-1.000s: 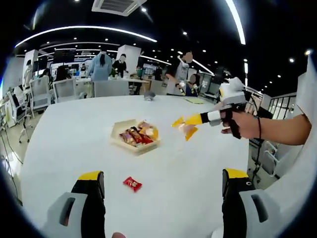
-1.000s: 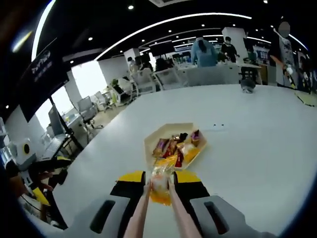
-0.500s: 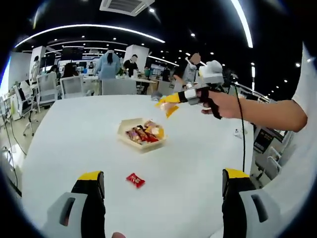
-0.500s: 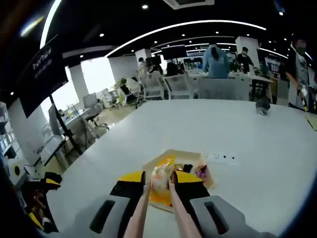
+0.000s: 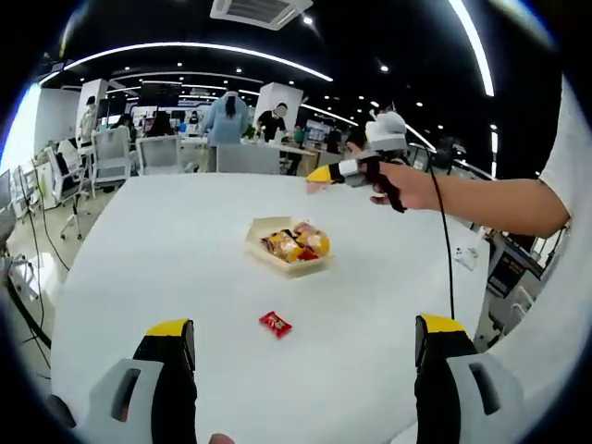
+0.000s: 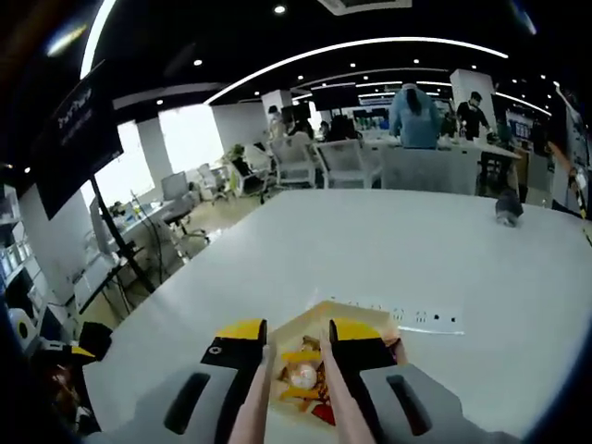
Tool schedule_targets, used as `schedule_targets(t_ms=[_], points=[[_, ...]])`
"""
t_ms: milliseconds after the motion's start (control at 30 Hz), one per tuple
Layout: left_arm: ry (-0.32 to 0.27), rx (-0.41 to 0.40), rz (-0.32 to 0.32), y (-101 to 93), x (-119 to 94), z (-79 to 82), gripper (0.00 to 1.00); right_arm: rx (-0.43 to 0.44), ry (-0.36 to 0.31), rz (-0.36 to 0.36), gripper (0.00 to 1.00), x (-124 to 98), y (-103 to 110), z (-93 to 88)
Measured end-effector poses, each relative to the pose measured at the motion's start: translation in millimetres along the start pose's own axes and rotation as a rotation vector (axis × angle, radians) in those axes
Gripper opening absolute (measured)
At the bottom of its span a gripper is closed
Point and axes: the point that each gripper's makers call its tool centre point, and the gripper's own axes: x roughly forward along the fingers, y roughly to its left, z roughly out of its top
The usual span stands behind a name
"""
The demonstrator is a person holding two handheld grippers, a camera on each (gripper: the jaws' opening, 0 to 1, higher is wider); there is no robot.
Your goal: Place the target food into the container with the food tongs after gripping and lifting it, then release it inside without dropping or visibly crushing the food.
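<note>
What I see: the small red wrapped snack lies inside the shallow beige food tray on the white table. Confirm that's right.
Not right. The small red wrapped snack lies on the white table itself, apart from the shallow beige food tray, not inside it. The left gripper view shows this.

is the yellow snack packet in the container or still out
In: the yellow packet lies inside the container, seen between the parted tongs.

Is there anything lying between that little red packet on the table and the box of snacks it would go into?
Nothing visible does. The red packet lies alone on the white table, with bare tabletop between it and the container.
</note>
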Motion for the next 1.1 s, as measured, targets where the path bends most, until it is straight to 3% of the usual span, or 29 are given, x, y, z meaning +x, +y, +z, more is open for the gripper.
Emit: schedule_targets(t_ms=[333, 700, 1100], points=[[-0.001, 0.011, -0.013, -6.0, -0.4, -2.7, 0.99, -0.003, 0.01, 0.017, 0.27, -12.6, 11.3, -14.6], [0.0, 0.017, -0.006, -0.5, -7.6, -4.6, 0.99, -0.024, -0.014, 0.03, 0.28, -41.2, 42.1, -28.2], [-0.002, 0.034, -0.009, 7.9, -10.5, 0.4, 0.99, 0.035, -0.015, 0.026, 0.28, -65.2, 67.7, -63.3]])
